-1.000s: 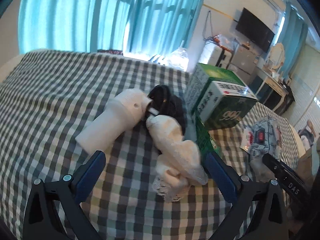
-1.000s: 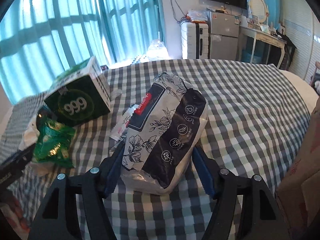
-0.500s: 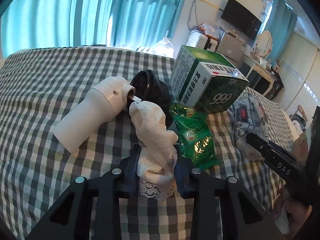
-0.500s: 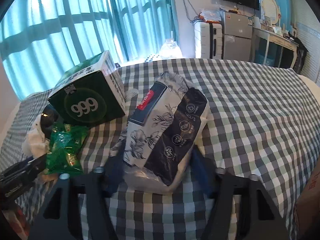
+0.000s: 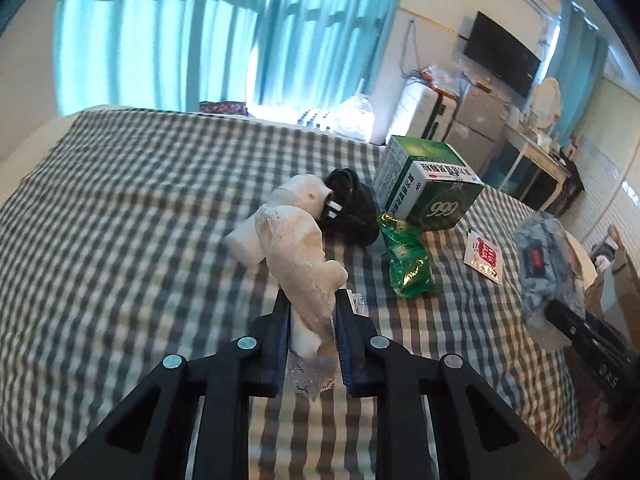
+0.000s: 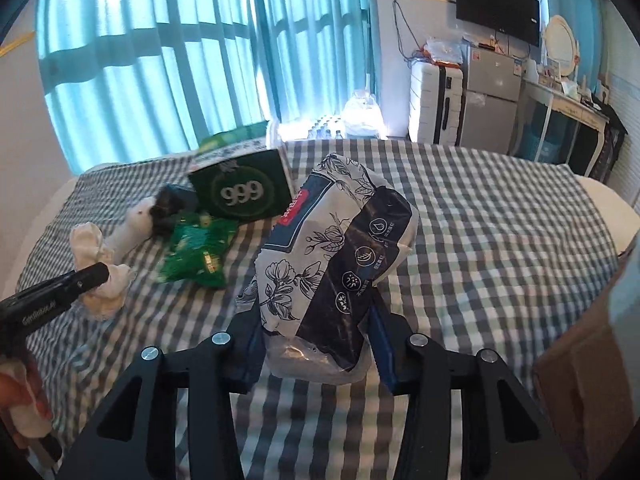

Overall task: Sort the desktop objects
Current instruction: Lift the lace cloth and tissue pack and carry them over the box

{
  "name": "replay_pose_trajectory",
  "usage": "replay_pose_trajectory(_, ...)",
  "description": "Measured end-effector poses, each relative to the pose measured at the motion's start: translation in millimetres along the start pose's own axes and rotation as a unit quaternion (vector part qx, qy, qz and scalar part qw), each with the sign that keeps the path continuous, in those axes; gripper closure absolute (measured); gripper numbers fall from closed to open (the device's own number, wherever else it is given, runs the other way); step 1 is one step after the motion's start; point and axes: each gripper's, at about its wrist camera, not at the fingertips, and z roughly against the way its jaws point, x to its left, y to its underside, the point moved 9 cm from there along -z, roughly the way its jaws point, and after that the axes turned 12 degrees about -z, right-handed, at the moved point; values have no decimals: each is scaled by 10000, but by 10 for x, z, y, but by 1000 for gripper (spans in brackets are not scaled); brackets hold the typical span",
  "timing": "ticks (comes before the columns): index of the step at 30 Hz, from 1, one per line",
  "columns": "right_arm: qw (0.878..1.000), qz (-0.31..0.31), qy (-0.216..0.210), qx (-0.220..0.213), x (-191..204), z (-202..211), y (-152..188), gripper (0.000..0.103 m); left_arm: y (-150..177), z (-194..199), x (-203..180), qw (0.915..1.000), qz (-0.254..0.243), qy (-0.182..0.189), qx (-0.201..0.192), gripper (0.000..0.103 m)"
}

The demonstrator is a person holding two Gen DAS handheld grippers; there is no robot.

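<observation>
My left gripper [image 5: 311, 312], its jaws just closing, pinches the cream lace cloth [image 5: 302, 252], while my right gripper [image 6: 316, 320], also closing, clamps the floral wipes pack [image 6: 336, 256] above the checked cloth [image 6: 500, 216].

Green box [image 5: 430, 184], cream lace cloth [image 5: 298, 248], grey-checked bedcover [image 5: 132, 216].

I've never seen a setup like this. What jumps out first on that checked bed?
Two black tools each grip something. The left tool pinches a cream lace cloth near the bed's middle, and the right tool clamps a flower-printed pack; both have just been closing on them. Behind them on the checked bedspread sits a green box marked 999, with a shiny green packet before it.
</observation>
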Motion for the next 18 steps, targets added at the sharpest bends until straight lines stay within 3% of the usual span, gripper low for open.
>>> replay_pose_trajectory(7,9997,19,-174,-146,93,750,83,58,105,672,-268,9999,-42,137,-19,82)
replay_pose_trajectory(18,9980,22,-371,-507,78,1892,139,58,-171,1858,-815,9953,-393,506,-727,82)
